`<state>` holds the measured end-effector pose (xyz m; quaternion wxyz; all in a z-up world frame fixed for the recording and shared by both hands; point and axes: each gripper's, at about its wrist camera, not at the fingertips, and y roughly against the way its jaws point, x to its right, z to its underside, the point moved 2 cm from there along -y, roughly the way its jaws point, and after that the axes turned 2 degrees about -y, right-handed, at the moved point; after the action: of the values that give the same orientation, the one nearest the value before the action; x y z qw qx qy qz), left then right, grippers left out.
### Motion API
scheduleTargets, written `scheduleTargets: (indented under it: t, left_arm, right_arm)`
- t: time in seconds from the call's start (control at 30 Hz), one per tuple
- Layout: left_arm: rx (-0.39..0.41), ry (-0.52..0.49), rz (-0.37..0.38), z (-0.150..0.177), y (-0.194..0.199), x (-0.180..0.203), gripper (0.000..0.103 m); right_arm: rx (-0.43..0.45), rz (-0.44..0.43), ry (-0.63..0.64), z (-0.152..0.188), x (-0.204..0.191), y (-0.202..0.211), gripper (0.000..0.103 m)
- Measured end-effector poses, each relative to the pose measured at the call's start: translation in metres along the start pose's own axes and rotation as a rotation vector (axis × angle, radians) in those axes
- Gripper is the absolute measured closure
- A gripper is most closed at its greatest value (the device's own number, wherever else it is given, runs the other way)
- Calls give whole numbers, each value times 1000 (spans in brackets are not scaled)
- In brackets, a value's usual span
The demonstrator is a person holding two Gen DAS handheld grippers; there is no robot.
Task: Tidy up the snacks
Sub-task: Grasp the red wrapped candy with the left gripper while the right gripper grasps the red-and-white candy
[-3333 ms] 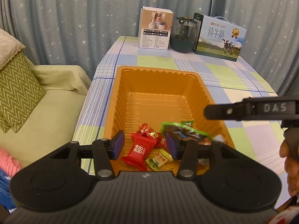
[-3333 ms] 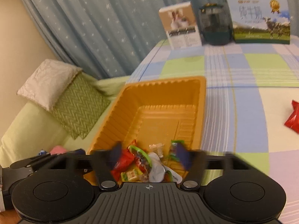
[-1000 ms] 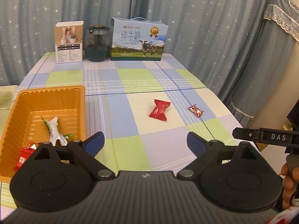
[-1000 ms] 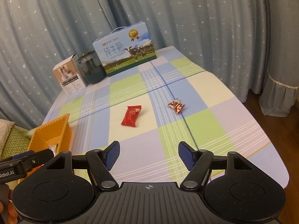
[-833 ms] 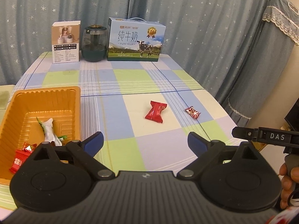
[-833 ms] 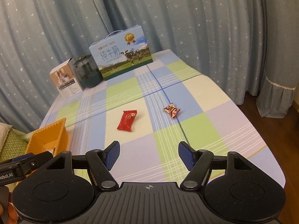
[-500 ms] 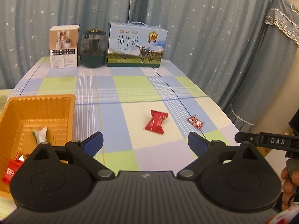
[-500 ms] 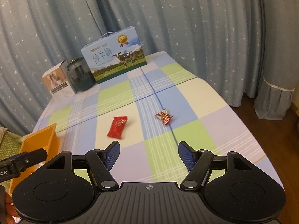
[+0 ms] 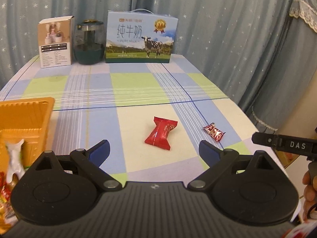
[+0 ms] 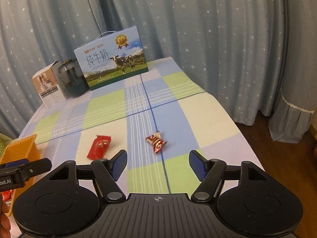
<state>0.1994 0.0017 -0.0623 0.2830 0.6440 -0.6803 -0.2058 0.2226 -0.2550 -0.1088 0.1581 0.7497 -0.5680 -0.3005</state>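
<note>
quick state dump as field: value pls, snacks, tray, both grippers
left gripper: open, empty
right gripper: open, empty
loose snacks: red packet and small twist-wrapped candy, apart on the tablecloth
orange tray: table's left side, holds several wrapped snacks
back edge: white box, dark jar, milk carton

A home, most likely a living room: star-printed blue curtains (image 10: 198,39) hang all round, and the worktop (image 9: 138,83) wears a checked cloth. At its far edge stand a gift carton of milk (image 9: 140,37), a dark glass jar (image 9: 89,43) and a small product box (image 9: 55,42). Wooden floor (image 10: 287,158) shows beside it.
</note>
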Motion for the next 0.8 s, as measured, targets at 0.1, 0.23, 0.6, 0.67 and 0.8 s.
scheduleTargets:
  t: [0.1, 0.23, 0.6, 0.67, 0.8]
  left_arm:
    - [-2, -25, -8, -1, -16, 5, 10]
    - [-11, -56, -21, -3, -38, 9, 13]
    - [-32, -97, -17, -6, -86, 8, 22]
    - [-41, -92, -11, -5, -92, 5, 23]
    - [-44, -96, -10, -5, -101, 4, 23]
  right_arm:
    - [-7, -3, 28, 1, 3, -17, 34]
    - [-17, -6, 49, 4, 5, -37, 34]
    - [-26, -38, 114, -4, 4, -97, 54]
    - [-37, -42, 125, -5, 4, -108, 57]
    - [-50, -32, 178, -4, 0, -124, 59]
